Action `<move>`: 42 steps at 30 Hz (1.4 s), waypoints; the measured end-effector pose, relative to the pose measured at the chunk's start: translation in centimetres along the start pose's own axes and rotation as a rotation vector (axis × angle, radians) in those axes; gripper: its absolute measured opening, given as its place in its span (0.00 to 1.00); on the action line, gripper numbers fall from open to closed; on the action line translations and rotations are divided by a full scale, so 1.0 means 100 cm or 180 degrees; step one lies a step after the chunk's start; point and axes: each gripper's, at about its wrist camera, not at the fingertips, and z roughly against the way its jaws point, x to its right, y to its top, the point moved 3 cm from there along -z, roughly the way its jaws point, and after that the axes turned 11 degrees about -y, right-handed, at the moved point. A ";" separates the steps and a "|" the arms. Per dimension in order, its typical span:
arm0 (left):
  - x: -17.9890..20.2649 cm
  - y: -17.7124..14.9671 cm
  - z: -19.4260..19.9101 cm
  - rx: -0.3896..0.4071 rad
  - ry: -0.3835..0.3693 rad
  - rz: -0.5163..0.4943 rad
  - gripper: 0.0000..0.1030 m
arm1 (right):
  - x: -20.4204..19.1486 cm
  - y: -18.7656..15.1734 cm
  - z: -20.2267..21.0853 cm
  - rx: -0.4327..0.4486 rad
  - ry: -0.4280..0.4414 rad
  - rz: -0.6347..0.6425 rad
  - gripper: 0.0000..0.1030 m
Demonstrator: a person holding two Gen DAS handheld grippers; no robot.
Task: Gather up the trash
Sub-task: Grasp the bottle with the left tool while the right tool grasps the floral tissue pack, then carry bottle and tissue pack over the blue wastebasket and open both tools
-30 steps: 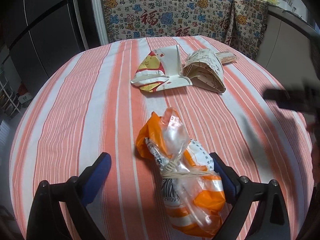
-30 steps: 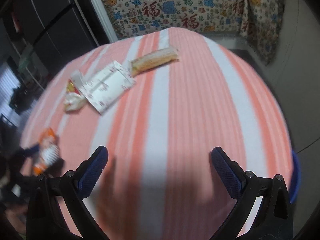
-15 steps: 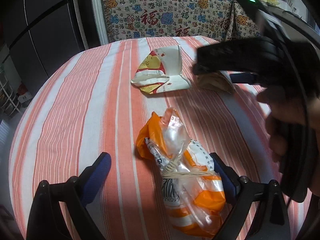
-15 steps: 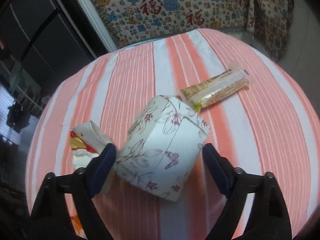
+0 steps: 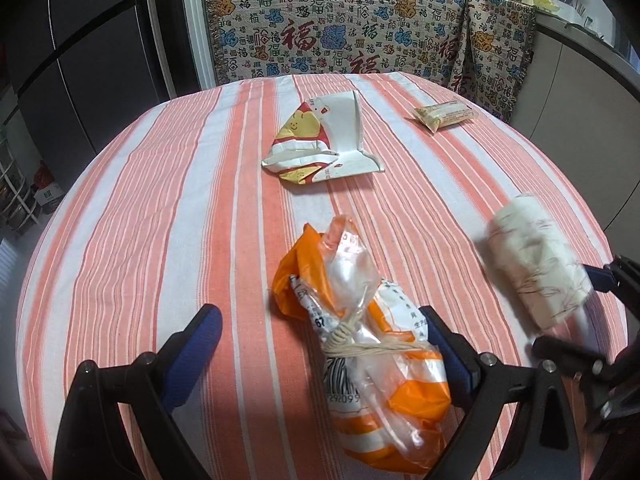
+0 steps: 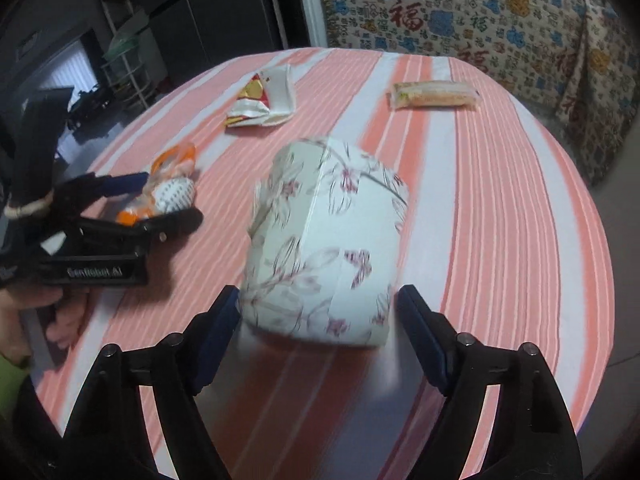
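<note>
My right gripper [image 6: 318, 310] is shut on a white flower-printed paper box [image 6: 328, 240] and holds it above the striped table; the box also shows in the left wrist view [image 5: 536, 264]. My left gripper [image 5: 320, 340] is open, its fingers on either side of an orange and clear plastic bag tied with string [image 5: 368, 344], which lies on the table. A crumpled red, yellow and white paper wrapper [image 5: 324, 140] lies mid-table. A yellow snack packet [image 5: 444, 114] lies at the far right.
The round table has an orange and white striped cloth [image 5: 160, 200]. A patterned fabric-covered piece of furniture [image 5: 340, 28] stands behind it. Dark cabinets [image 5: 80, 60] are at the left, a counter [image 5: 580, 60] at the right.
My right gripper came over the flowered box, closed on it, and carried it from beside the wrapper toward the near right. The left gripper and the orange bag have not moved.
</note>
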 end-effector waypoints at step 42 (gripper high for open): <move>0.043 -0.017 0.052 -0.0115 -0.0638 -0.0198 0.43 | 0.026 0.036 0.038 -0.0553 0.0209 -0.0482 0.46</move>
